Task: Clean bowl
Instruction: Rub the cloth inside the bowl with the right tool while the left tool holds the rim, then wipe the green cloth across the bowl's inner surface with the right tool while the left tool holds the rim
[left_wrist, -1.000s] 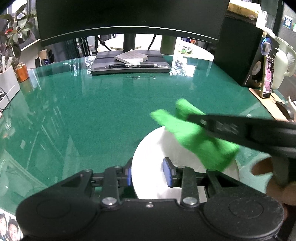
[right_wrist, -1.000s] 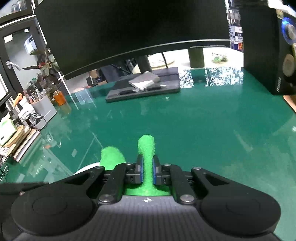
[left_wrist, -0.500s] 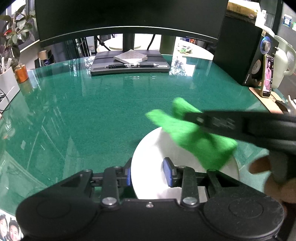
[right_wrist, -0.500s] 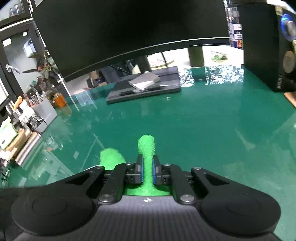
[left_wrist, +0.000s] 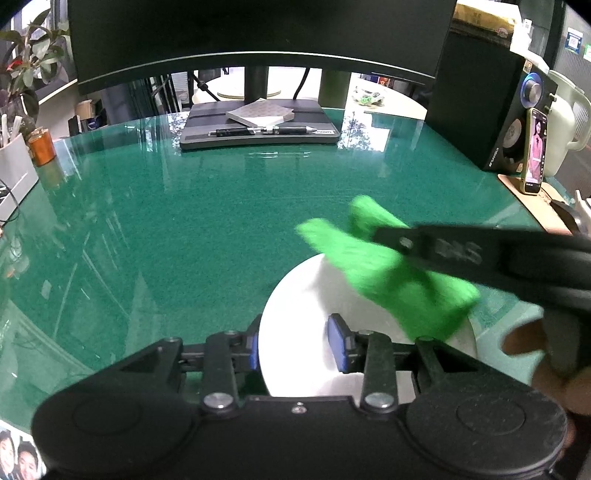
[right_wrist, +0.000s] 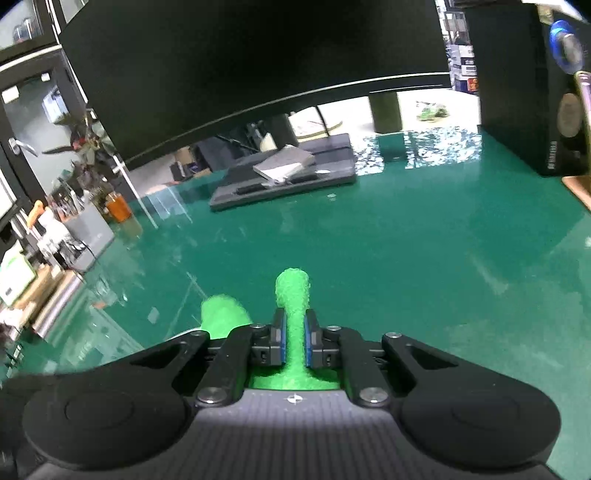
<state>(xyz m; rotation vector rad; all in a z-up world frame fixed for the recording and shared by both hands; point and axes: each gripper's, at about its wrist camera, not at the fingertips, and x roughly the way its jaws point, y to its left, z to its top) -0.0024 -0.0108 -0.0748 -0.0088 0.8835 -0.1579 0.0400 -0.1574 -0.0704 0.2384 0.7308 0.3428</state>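
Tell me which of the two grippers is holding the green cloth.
The right gripper: its blue pads pinch the green cloth. The left gripper straddles the white bowl's rim instead.

I see a big black screen (left_wrist: 258, 33) at twelve o'clock. Under it lies a gray pad (left_wrist: 258, 127) with a pen (left_wrist: 258, 130) on it. A speaker (left_wrist: 487, 107) and phone (left_wrist: 535, 151) stand at two o'clock, an orange cup (left_wrist: 41, 147) at ten.

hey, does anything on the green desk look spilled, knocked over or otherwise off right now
Nothing stands out. The white bowl sits upright on the green desk, its rim between the left gripper's fingers. The right gripper pinches the green cloth over the bowl. No spill or damage shows; the bowl's inside is partly hidden by the cloth.
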